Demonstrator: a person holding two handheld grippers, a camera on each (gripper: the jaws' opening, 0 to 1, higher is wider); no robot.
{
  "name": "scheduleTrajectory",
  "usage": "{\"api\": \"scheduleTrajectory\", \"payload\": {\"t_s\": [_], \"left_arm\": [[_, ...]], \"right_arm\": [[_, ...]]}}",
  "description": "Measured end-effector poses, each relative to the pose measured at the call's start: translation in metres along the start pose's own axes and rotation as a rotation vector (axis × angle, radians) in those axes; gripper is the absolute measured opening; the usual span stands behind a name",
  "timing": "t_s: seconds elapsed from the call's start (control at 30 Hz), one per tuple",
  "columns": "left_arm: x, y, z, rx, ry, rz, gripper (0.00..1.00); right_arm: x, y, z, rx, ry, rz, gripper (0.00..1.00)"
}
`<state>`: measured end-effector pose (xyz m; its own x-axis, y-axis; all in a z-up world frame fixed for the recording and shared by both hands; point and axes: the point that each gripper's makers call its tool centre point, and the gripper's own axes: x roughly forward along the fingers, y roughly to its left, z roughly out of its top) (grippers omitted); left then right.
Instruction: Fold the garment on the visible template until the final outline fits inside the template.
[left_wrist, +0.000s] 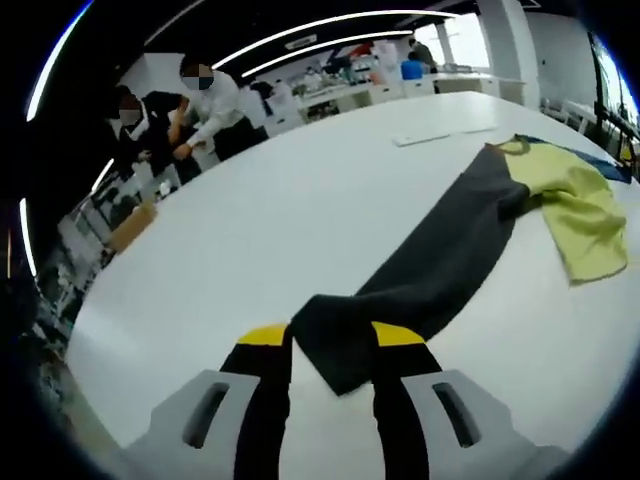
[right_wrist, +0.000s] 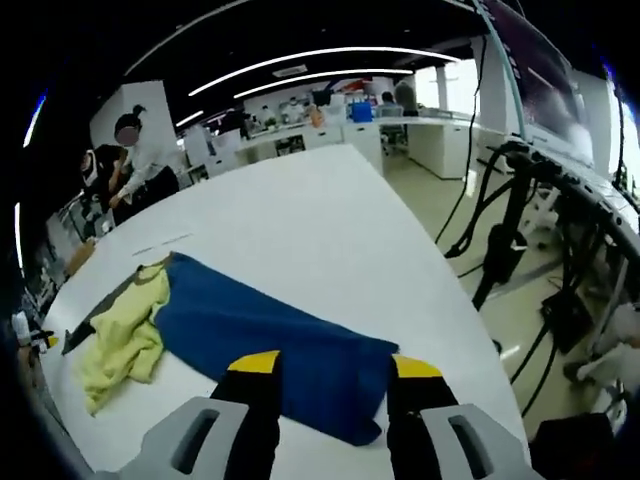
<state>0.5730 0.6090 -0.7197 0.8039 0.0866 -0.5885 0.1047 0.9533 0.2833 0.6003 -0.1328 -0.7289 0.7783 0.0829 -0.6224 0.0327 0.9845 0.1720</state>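
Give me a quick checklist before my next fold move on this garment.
1. Left gripper on the dark sleeve: ok, cloth lies between its jaws.
2. Right gripper on the blue sleeve: ok, cloth end sits between its jaws.
3. Jaws fully clamped: cannot tell.
4. Yellow part flat: not ok, it is bunched.
5. Template outline on the white table: cannot tell.
6. Garment on the table: ok.

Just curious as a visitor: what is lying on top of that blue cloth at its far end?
A crumpled yellow cloth overlaps the far end of the blue cloth, on the white table. The blue fabric beneath that overlap is covered, so its edge there cannot be seen.
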Motion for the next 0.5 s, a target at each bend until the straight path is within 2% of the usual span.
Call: {"api": "scheduleTrajectory", "payload": {"t_s": [0.23, 0.5], "left_arm": [[-0.011, -0.016, 0.004, -0.020, -0.052, -0.060, 0.48], [-0.023, -0.035, 0.007, -0.061, -0.102, -0.119, 0.64]], "right_arm": [[-0.003, 0.039, 0.001, -0.062, -0.017, 0.124, 0.61], [-0.010, 0.100, 0.000, -0.115, -0.021, 0.318, 0.76]]}}
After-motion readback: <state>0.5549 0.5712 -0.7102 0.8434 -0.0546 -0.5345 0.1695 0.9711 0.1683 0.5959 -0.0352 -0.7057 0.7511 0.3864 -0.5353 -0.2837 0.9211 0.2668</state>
